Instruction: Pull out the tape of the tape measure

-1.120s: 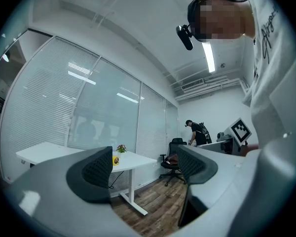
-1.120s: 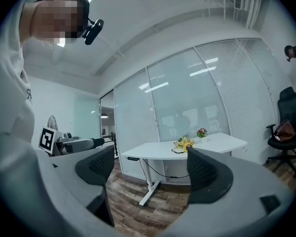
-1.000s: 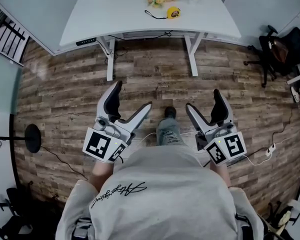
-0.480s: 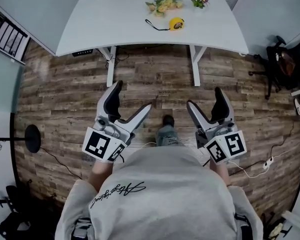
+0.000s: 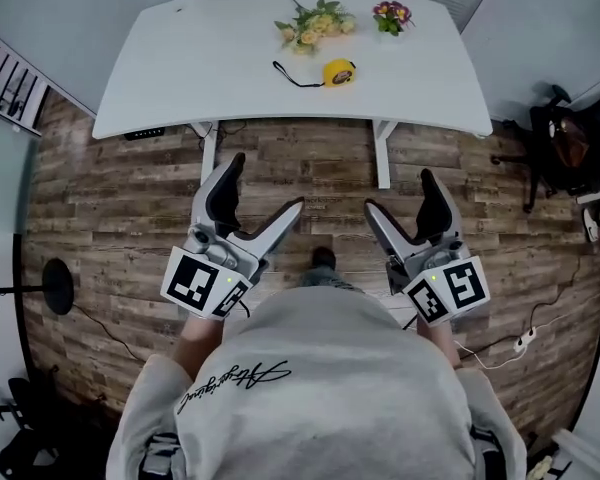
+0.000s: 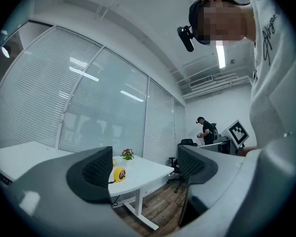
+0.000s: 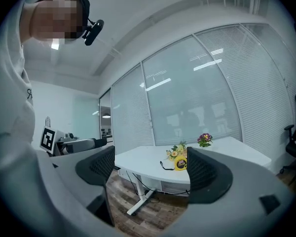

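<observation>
Surface (image 5: 230, 58) nearer than before; tape measure (image 5: 339, 71) untouched. Left gripper (image 5: 268, 181), right gripper (image 5: 397, 190): fingers apart, empty. Best: one holds it, other pulls straight.

On my far white tabletop (image 5: 210, 63) sits a round yellow tape measure (image 5: 339, 71) with a black strap (image 5: 288, 74). The plank floor (image 5: 110, 198) is streaky brown. My grey left gripper (image 5: 269, 181) and grey right gripper (image 5: 397, 190) each bear black-and-white square markers (image 5: 195, 280).
</observation>
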The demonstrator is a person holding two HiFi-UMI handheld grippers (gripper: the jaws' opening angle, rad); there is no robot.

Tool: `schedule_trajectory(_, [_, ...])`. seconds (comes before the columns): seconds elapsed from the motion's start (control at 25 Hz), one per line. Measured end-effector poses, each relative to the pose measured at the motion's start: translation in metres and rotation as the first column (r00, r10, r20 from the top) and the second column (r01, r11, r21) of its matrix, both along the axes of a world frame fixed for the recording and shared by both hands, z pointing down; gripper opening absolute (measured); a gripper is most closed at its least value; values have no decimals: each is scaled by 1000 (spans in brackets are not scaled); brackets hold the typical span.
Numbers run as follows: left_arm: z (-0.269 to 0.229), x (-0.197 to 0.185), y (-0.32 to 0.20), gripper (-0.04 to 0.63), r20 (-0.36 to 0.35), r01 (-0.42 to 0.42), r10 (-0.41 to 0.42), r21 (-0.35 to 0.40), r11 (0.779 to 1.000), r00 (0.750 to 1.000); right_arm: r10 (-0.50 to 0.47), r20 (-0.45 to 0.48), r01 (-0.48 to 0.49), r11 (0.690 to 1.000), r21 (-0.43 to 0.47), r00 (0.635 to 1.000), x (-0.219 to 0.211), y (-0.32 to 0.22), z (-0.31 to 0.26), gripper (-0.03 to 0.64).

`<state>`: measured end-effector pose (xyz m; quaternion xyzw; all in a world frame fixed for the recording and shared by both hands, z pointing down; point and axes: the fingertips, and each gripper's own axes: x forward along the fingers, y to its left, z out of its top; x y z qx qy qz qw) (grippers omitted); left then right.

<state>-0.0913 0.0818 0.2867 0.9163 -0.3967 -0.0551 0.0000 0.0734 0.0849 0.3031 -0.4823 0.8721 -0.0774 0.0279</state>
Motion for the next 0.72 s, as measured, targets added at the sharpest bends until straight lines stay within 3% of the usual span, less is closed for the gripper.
schedule_trajectory(0.72, [14, 49, -99, 397, 29, 13, -12, -40, 999, 1000, -39, 8, 39, 999, -32, 999, 47, -93, 12, 430])
